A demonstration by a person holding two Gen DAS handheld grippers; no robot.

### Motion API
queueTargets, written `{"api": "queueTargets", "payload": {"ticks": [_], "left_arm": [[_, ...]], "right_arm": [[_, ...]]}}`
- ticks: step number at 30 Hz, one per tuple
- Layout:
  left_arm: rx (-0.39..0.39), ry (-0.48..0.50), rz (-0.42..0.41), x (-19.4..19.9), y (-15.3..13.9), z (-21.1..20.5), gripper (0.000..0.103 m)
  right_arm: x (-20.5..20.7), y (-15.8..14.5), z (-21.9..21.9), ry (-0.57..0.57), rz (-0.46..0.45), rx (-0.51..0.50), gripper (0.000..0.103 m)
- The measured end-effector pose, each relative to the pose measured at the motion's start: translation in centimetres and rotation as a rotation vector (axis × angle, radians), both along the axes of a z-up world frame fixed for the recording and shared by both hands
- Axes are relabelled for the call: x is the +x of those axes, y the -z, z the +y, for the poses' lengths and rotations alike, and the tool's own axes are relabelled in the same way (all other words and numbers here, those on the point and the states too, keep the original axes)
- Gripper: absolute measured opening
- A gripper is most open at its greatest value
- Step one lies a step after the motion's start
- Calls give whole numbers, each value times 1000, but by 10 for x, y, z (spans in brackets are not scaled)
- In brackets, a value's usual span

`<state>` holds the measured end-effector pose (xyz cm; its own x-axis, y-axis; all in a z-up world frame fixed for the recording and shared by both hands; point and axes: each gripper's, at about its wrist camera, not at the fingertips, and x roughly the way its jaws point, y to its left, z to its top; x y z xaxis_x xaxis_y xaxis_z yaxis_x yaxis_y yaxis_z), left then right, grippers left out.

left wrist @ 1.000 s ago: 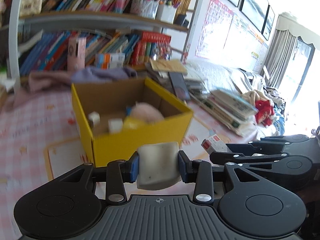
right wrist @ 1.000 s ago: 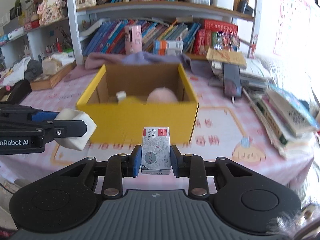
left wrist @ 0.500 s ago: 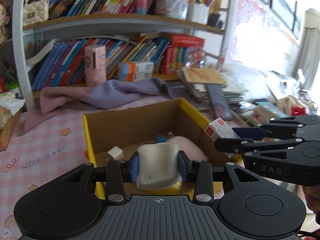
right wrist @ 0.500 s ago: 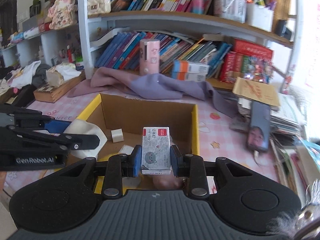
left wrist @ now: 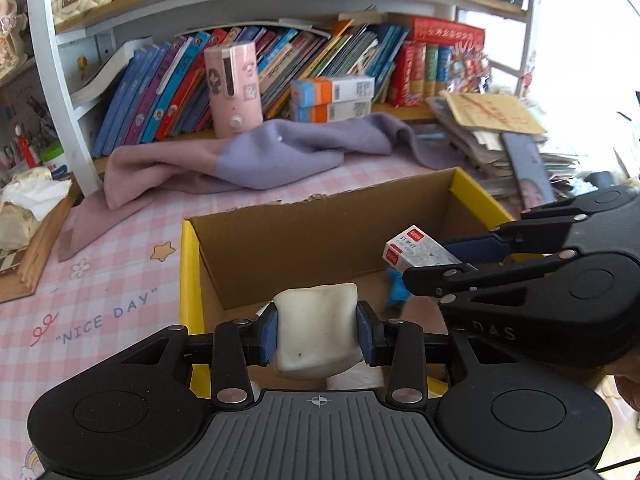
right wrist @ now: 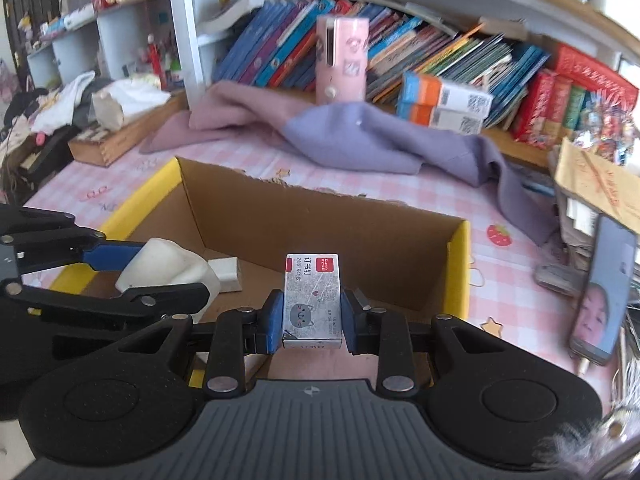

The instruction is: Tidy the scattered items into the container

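Observation:
A yellow-rimmed cardboard box stands open on the pink checked tablecloth. My left gripper is shut on a soft white block, held over the box's near part; the same block shows at the left of the right wrist view. My right gripper is shut on a small grey staple carton with a cat drawing, also above the box; that carton appears at the right of the left wrist view. Inside the box lie a small white piece and a blue item.
A purple and pink cloth is bunched behind the box, below a shelf of books with a pink cylinder. A phone and stacked papers lie to the right. A wooden tray sits far left.
Both grippers have come forward from in front of the box to over its open top, each keeping hold of its item. The box now fills the lower middle of both views.

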<state>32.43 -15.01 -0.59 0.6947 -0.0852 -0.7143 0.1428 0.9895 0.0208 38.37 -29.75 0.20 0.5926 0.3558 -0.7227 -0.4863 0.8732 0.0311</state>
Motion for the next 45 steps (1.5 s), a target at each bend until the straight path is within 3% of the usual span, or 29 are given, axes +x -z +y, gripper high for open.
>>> {"api": "queueTargets", "payload": {"ticks": [10,17,21,34,41,45], "left_arm": [[3,-55,25,9,9,1,41],[-24,-65,-11,-2,0,4,44],[-18,-41,-63,-15,-14,0,52],[-73,-29,-201,-103,-59,11,77],[-106,-96,-223,-154,-62,36,81],[-75,-141,-233,-184,-57,47,88]], "right_arm": [[20,11,3,-38,58,-2,29],[10,-3,-6,-29,11,62,32],[-4,-18,-12,-13,-32,102,32],[-92,-60,-33,88,-139,181,37],[-154,-69,-20,122,-186,168,45],[-193,-68,-8,150,-223,166,54]]}}
